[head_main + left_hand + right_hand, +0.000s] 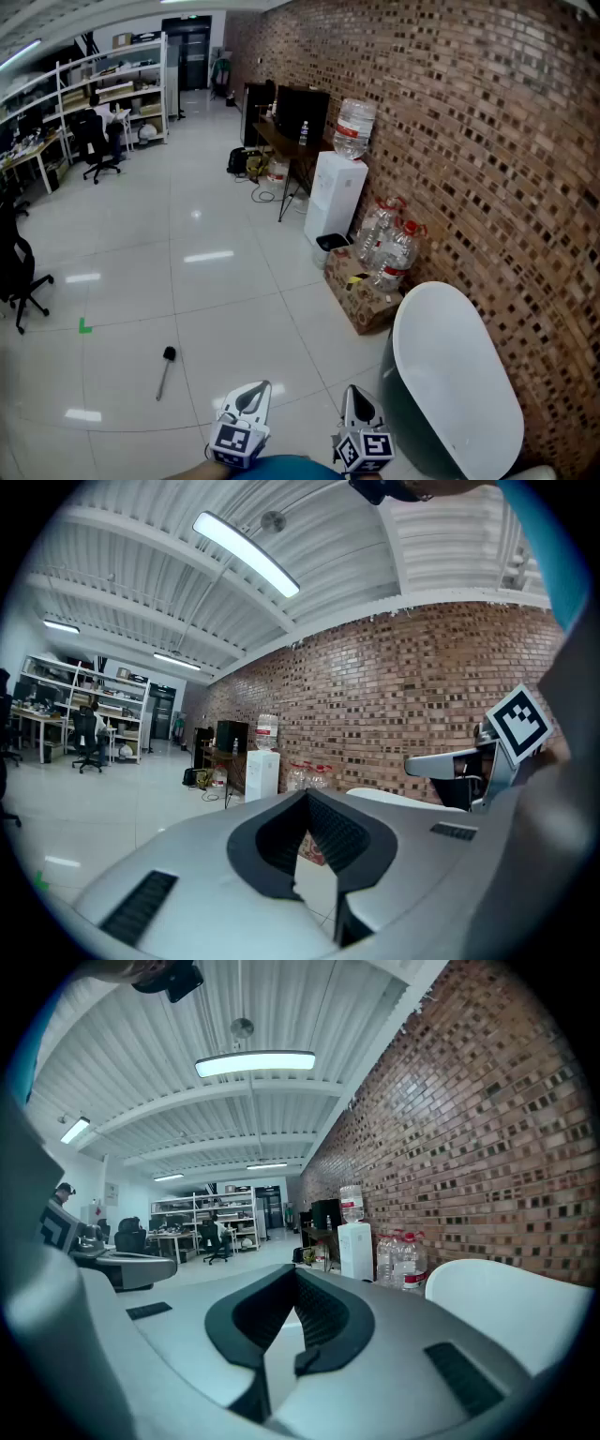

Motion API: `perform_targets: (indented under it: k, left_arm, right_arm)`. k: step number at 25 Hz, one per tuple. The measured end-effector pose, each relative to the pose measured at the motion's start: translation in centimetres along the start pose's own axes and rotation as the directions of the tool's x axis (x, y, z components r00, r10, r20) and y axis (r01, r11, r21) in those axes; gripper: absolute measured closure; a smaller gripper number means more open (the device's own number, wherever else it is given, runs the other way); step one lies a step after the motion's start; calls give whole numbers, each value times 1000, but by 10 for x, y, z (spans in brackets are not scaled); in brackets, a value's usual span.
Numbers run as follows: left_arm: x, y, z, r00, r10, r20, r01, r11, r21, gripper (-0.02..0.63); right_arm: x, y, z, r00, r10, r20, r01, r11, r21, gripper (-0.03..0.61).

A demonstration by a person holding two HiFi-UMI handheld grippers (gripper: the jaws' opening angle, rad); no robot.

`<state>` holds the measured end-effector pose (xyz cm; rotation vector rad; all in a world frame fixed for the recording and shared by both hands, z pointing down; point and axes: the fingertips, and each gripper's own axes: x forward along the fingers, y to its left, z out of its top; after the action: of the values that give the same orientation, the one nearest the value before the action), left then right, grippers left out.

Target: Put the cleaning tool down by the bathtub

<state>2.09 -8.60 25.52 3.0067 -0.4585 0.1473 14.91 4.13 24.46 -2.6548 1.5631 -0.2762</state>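
Observation:
The cleaning tool point(166, 371), a short brush with a black head and a grey handle, lies on the white tiled floor to the left of and beyond my grippers. The white bathtub point(457, 386) stands at the right by the brick wall; it also shows as the bathtub point(511, 1305) in the right gripper view and the bathtub point(389, 799) in the left gripper view. My left gripper point(259, 386) and right gripper point(354, 392) are held side by side, roughly level, at the bottom of the head view. The left gripper point(305, 795) and right gripper point(293, 1272) both have their jaws together, nothing between them.
A water dispenser point(336, 192) with a bottle on top stands against the brick wall. A cardboard box point(361, 298) and several water bottles point(389, 246) sit between it and the tub. A desk with monitors point(286, 117) lies further back. Office chairs point(21, 274) and shelves are at the left.

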Motion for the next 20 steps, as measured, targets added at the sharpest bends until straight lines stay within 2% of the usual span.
perform_targets:
  k: [11,20]
  left_arm:
    - [-9,25,6,1000,6,10,-6,1000,1,614]
    - [-46,78,10,998,59,22,-59,998,-1,614]
  right_arm:
    - [12,21,-3,1000,6,0,-6,1000,-16,565]
    - [34,81,2,998,54,14,-54,998,-26,565]
